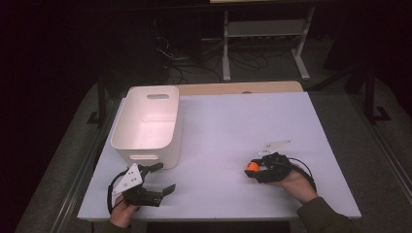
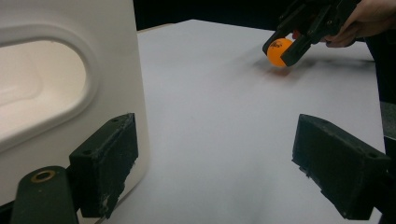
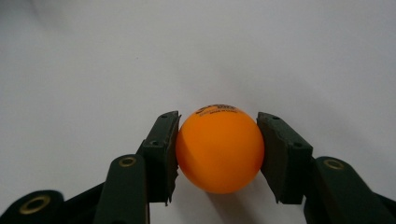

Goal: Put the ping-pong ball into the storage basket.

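My right gripper (image 3: 218, 154) is clenched on an orange ping-pong ball (image 3: 219, 150). Both black pads press its sides, one on each flank, and a line of small dark print runs across the top of the ball. In the high view the ball (image 1: 251, 168) sits at the front of my right gripper (image 1: 256, 170), on the near right part of the white tabletop (image 1: 233, 126), with my right hand (image 1: 296, 182) wrapped round the gripper's body and the cable looping beside it. Seen from the left gripper view, the ball (image 2: 279, 51) hangs just above the white surface, a faint orange glow on the board beneath it, so I am holding it slightly off the table rather than resting it there.

My left gripper (image 1: 164, 177) lies at the near left corner of the table, its jaws spread wide with nothing between them. In its own view my left gripper (image 2: 215, 154) shows bare tabletop between the two pads. My left hand (image 1: 121, 209) holds it from below.

The white plastic bin (image 1: 145, 124) stands on the left half of the table, upright, open side up, with a slot handle in each end wall. Its near end wall is just beside my left gripper's left pad; I cannot tell whether they touch. The ball is well apart from the bin, off to the right of it.
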`<act>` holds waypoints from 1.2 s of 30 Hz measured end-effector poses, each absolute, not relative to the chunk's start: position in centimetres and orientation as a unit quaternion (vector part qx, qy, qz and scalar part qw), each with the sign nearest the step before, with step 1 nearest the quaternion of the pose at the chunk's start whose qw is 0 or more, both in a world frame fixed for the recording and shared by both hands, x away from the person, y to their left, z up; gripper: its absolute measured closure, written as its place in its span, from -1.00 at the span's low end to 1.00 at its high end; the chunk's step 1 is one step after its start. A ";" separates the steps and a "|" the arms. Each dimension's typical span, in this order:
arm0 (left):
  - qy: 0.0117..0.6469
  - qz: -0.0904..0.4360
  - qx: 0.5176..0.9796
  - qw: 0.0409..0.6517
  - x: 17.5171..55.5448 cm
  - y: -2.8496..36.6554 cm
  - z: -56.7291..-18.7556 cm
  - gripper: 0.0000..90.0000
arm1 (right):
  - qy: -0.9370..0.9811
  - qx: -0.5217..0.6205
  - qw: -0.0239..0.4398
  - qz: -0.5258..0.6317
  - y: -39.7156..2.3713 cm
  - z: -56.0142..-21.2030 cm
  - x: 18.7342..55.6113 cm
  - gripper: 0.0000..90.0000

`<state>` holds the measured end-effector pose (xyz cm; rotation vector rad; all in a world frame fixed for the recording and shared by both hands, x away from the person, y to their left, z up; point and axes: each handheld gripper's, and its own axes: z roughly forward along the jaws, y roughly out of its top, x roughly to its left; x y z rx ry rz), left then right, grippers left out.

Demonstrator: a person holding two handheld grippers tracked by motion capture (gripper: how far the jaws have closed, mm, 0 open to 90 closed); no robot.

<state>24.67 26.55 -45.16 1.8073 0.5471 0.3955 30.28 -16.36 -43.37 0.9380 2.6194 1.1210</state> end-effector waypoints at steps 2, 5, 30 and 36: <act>0.232 0.169 0.770 0.569 24.7 26.5 -45.2 -0.69 | 0.870 0.314 0.067 0.375 -16.3 -43.4 30.3 0.10; 0.233 0.169 0.770 0.569 24.7 26.5 -45.2 -0.69 | 0.869 0.315 0.063 0.377 -16.2 -43.4 30.5 0.10; 0.233 0.167 0.768 0.572 24.6 26.6 -45.2 -0.69 | 0.873 0.302 0.050 0.379 -14.1 -43.3 31.4 0.10; 0.233 0.167 0.768 0.573 24.6 26.6 -45.2 -0.69 | 0.875 0.298 0.050 0.379 -13.7 -43.1 31.6 0.10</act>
